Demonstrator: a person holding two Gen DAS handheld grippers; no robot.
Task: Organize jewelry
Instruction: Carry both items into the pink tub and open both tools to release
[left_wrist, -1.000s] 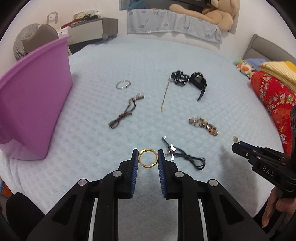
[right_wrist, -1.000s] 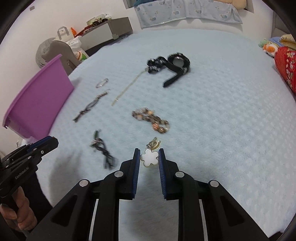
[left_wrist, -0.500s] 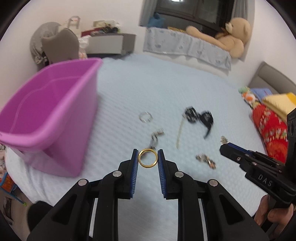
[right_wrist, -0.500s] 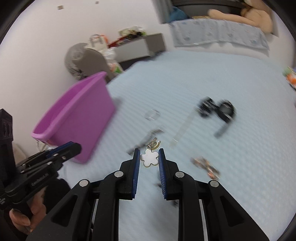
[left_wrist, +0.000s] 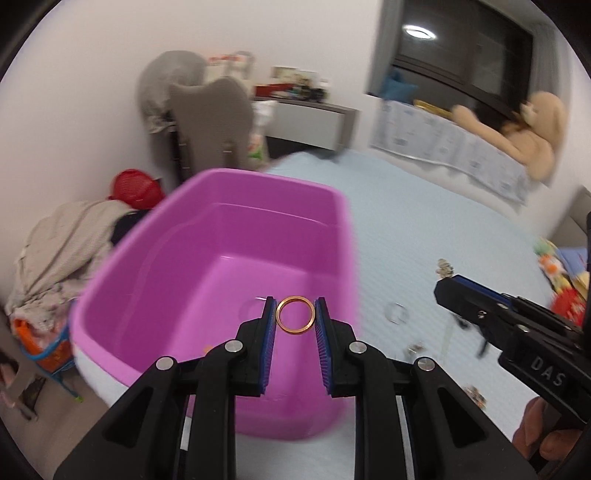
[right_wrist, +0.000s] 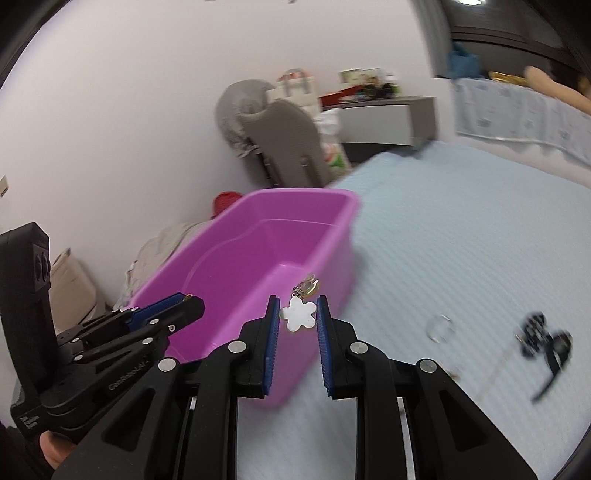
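Both hands are carrying now! The left gripper is clamped on a gold ring, poised above the open purple tub at the bed's left edge. The right gripper pinches a white flower charm just at the tub's near right corner. It's the drop-off step, I'd say: the right needs to reach past the rim, then both let go. More pieces wait on the blue bedspread.

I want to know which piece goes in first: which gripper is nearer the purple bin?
Left. The left gripper, holding the gold ring, hangs over the purple bin; the right gripper is beside the bin's near corner.
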